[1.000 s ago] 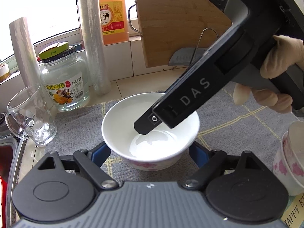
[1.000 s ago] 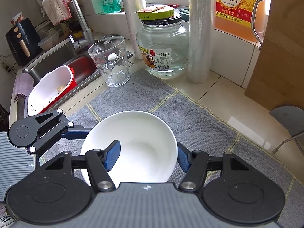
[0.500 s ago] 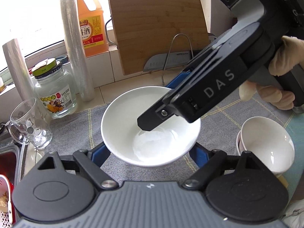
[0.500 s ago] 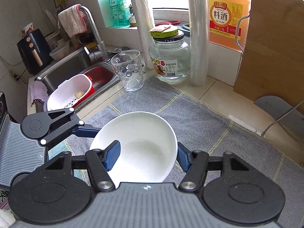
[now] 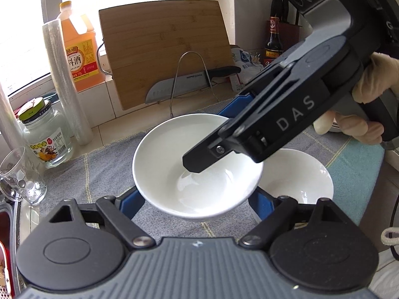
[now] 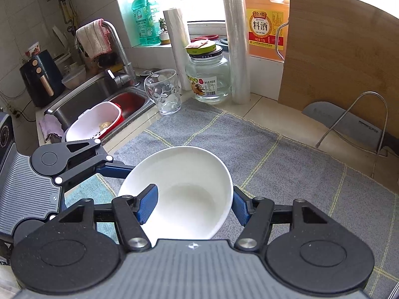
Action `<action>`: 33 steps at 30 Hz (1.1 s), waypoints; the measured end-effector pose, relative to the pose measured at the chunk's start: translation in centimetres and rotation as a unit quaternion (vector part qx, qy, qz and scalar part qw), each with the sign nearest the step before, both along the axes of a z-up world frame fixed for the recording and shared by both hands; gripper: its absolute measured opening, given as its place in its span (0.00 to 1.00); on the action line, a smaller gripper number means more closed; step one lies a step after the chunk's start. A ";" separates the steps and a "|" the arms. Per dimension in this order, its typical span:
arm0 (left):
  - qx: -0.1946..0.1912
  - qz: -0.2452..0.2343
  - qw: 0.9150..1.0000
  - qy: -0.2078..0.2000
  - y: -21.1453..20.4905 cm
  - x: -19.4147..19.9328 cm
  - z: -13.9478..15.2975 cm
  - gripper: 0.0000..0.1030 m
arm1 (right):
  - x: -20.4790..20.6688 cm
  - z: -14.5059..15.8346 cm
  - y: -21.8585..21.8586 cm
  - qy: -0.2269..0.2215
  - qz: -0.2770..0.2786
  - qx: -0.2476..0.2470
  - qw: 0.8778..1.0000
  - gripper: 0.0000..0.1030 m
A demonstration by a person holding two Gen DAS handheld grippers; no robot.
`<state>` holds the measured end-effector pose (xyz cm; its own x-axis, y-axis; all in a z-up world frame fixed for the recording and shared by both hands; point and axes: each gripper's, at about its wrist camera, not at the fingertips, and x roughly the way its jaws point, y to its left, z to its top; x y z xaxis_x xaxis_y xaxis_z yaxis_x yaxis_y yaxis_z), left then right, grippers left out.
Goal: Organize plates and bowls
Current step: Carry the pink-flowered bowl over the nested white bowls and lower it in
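white bowl (image 5: 174,164) — plain, glossy, empty inside | pose: upright, slightly tilted, raised off the grey checked mat (image 5: 104,174) | second white bowl (image 5: 299,174) — empty, upright, lower and just right of the first, partly hidden by it

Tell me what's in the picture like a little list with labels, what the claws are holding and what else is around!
Held bowl: white bowl, empty
Right claw: pinches the bowl's wall, one pad inside, one outside
Left claw: a pad on each side of the same bowl, apparently gripping it
Other bowl: white, on the mat, partly behind the held one
Mat: grey cloth with yellow lines
Behind: cutting board leaning on the wall, knife in front of it
Near sink: jar, glass
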<state>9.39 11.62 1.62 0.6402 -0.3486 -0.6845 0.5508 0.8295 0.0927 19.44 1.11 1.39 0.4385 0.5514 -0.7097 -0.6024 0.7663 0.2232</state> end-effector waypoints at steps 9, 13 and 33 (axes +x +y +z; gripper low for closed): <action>0.001 -0.043 0.999 0.009 -2.6 -1.6 0.7 0.86 | -2.9 0.3 -3.2 -0.003 -0.030 0.002 1.000 0.67; -0.001 -0.060 0.998 0.010 -3.8 -1.9 0.6 0.86 | -4.0 0.5 -4.8 -0.005 -0.047 0.005 0.999 0.67; 0.000 -0.105 0.993 0.050 -6.6 -2.8 -1.4 0.86 | -6.9 -1.5 -7.8 0.012 -0.086 -0.012 0.996 0.67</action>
